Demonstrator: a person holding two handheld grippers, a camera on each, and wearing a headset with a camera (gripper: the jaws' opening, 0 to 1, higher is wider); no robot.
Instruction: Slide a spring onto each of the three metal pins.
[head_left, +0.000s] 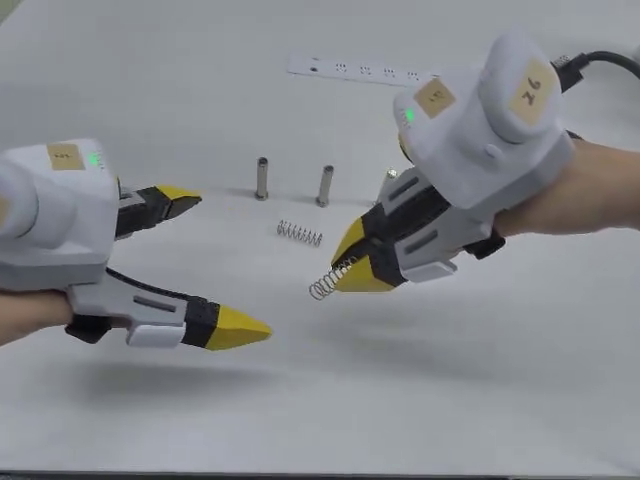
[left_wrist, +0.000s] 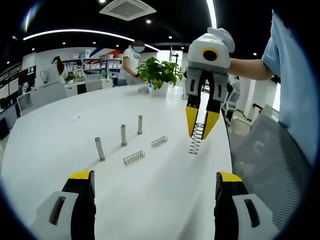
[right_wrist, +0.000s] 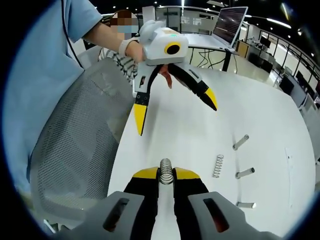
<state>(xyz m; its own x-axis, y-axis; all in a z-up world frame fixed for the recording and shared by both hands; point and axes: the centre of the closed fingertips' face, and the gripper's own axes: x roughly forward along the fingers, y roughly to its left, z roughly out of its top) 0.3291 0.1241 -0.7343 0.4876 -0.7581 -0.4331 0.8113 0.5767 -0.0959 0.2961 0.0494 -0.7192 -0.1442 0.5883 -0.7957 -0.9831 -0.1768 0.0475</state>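
Three short metal pins stand upright in a row on the white table (left_wrist: 50, 130): pin (left_wrist: 100, 148), pin (left_wrist: 123, 135), pin (left_wrist: 140, 124). Two of them show in the head view, pin (head_left: 262, 178) and pin (head_left: 325, 186). Two loose springs lie beside them, spring (left_wrist: 133, 157) and spring (left_wrist: 159, 141); one is spring (head_left: 299, 233). My right gripper (head_left: 345, 275) hangs above the table, shut on a third spring (right_wrist: 165, 169) that sticks out past its yellow tips. My left gripper (head_left: 220, 262) is wide open and holds nothing, to the left of the pins.
A white power strip (head_left: 360, 70) lies at the table's far side. A grey mesh chair (right_wrist: 80, 150) stands at the table's edge. A potted plant (left_wrist: 160, 72) sits on the far end, with people and desks behind it.
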